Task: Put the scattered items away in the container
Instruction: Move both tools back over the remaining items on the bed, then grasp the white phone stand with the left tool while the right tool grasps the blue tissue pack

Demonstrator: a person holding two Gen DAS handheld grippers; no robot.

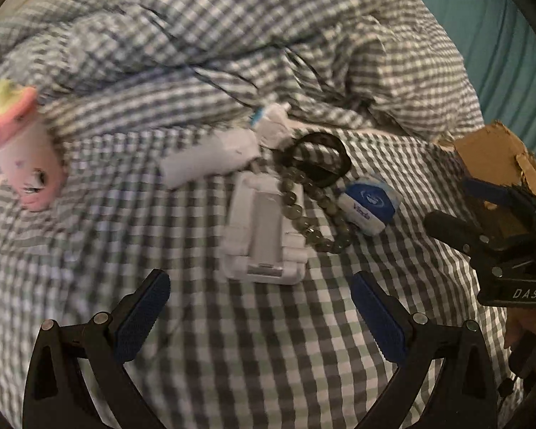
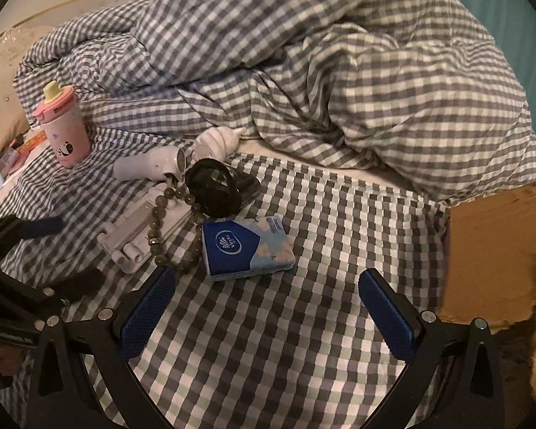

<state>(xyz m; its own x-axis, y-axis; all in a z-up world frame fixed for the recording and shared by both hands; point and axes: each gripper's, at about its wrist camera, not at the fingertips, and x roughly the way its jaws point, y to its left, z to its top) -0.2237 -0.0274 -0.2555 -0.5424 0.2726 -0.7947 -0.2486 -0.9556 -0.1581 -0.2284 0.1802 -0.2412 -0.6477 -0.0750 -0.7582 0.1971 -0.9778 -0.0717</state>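
Both tongs gape wide, holding nothing.
Ahead of the right tongs [image 2: 266, 307]: glossy tissue pack [image 2: 246, 246]; ahead of the left tongs [image 1: 259, 316]: ridged white plastic stand [image 1: 264, 236], round bead bracelet [image 1: 303, 211].

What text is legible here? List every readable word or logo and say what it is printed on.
"Vinda": brand name under a round white logo on the blue tissue pack, also seen from the left wrist.
"DAS": white letters on the right claw body.
Small print on the tissue pack's top corner: too small to read.
Label on the left claw body: blurred, unreadable.
Pink cup markings: pictures, no readable words.
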